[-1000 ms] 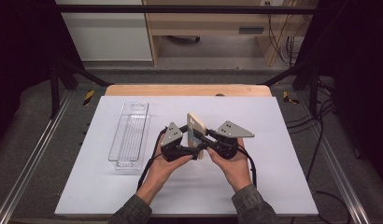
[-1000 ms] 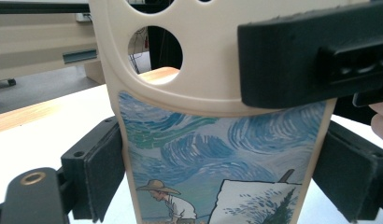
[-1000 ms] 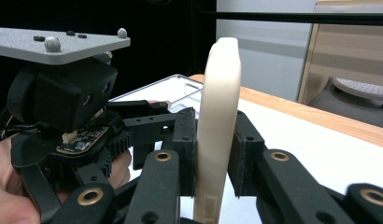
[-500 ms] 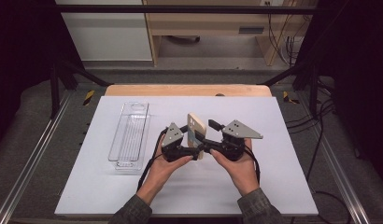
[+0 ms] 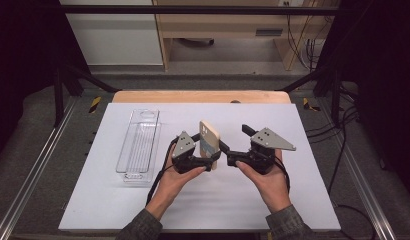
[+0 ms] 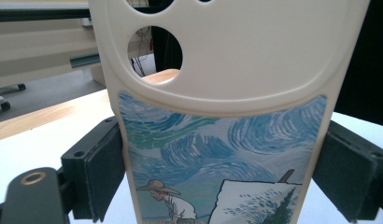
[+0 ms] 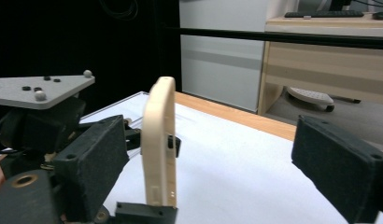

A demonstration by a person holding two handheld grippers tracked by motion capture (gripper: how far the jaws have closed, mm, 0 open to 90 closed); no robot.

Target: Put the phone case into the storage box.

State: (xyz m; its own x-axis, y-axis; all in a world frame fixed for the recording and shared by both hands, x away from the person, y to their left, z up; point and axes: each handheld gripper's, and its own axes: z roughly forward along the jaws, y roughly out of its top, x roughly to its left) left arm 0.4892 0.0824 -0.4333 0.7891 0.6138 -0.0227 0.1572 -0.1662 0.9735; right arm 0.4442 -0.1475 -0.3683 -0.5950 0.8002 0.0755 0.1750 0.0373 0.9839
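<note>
Case art in L view, edge-on R

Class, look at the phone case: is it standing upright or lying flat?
Upright. The phone case stands on end above the table, clamped at its lower edges by the left tongs; the right gripper view shows its thin edge vertical.

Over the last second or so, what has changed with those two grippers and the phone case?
The right gripper has just opened its jaws, let go of the phone case and drawn back to the right. The left gripper kept its hold on the upright case; the clear tray stayed put.
</note>
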